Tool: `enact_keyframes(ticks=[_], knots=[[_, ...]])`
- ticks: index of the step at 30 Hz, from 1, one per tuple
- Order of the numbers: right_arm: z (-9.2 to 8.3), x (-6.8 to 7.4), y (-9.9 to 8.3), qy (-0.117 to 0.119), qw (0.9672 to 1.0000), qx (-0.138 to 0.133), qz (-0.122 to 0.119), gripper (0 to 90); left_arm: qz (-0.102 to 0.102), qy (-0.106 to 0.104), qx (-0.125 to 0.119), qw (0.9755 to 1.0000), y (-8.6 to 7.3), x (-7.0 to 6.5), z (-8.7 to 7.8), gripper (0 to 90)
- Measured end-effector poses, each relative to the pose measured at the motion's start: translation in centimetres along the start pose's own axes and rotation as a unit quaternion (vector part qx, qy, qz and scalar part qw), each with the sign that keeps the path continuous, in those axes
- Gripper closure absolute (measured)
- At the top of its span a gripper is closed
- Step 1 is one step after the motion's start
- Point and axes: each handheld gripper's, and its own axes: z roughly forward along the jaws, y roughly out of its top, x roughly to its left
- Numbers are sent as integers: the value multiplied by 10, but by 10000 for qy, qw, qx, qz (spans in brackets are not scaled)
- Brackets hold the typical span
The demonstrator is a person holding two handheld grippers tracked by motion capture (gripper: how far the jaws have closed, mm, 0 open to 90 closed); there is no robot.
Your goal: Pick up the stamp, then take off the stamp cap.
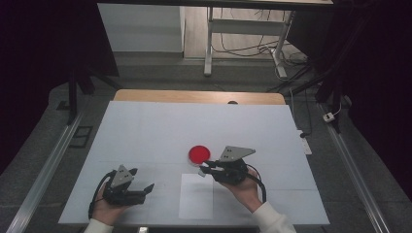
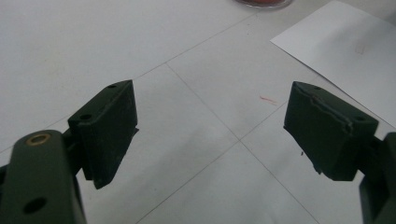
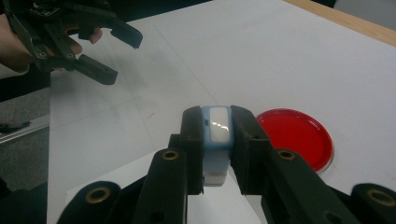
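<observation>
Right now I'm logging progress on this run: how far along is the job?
Done: the right tool is clamped on a small pale blue and white block, lifted off the table. In hand: it hangs beside the red dish, not over it. The left tool waits open, holding nothing. Left, probably: set the block down, perhaps in the dish or on the paper sheet.

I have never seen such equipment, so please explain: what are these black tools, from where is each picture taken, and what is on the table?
A person sits at a white table and holds a two-jaw tool in each hand. One picture looks down from above; the other two come from cameras mounted on the tools.

The left hand-held gripper is open, with nothing between its jaws. The right hand-held gripper is shut on a small light-blue and white object; what it is I cannot tell. Beside it lies a red round dish. A white sheet of paper lies near the table's front edge.
</observation>
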Motion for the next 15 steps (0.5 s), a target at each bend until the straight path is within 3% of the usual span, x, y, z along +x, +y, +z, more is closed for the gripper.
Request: enact_keyframes(ticks=[15], knots=[[1,0,-1,-36,10000,-71,24,747,28,59,-49,10000,1,-1,0,173]])
